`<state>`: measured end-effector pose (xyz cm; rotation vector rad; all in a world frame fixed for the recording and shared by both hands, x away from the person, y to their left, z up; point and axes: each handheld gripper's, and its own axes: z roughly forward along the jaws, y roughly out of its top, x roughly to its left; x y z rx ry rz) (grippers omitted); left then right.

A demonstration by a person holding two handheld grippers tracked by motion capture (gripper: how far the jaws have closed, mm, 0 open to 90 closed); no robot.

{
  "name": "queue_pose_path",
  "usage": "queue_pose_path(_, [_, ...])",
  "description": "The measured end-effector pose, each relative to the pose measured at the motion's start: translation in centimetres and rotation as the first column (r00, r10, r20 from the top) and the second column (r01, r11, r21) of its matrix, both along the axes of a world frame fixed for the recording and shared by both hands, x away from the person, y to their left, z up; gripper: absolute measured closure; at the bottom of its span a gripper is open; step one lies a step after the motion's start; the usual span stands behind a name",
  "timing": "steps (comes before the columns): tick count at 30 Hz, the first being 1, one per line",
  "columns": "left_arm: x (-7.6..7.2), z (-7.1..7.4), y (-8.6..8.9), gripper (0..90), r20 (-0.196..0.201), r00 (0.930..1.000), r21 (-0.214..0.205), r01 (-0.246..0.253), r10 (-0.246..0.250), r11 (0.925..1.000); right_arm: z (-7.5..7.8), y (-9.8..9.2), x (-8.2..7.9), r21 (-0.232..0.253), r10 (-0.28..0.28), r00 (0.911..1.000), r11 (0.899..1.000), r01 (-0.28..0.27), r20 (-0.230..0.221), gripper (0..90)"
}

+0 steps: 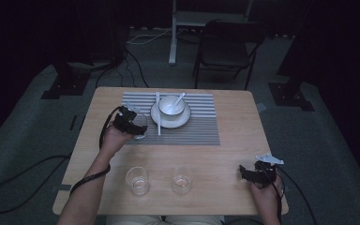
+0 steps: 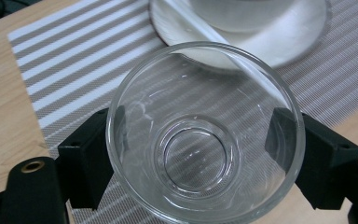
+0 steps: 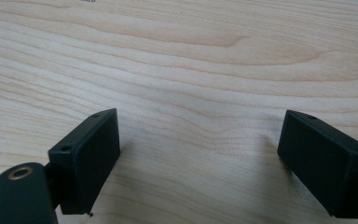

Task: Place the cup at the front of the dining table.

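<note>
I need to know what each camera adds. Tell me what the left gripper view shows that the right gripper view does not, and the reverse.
Left gripper view alone: a clear glass between the left gripper's jaws, over a striped placemat, with a white plate just beyond.

Right gripper view alone: the right gripper wide open with nothing between its jaws.

Shared: the light wooden table and two black jaws rising from below.

Clear glass (image 2: 205, 135) upright between left gripper (image 2: 200, 154) jaws, over striped placemat (image 2: 74, 60).

Wooden table (image 1: 234, 136) carries a striped placemat (image 1: 201, 126) at the far side and two apparently empty glasses (image 1: 137, 180) (image 1: 182, 179) near the front edge.
</note>
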<state>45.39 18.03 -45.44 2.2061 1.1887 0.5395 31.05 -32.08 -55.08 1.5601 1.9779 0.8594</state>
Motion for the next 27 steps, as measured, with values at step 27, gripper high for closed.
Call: queue_pose_path(27, [6.3,-2.6,-1.0,18.4,-0.018,0.9924,-0.008,-0.122,0.122,0.9925,0.0,0.0,0.0,0.0,-0.001,1.0,1.0,0.001,0.0,12.3])
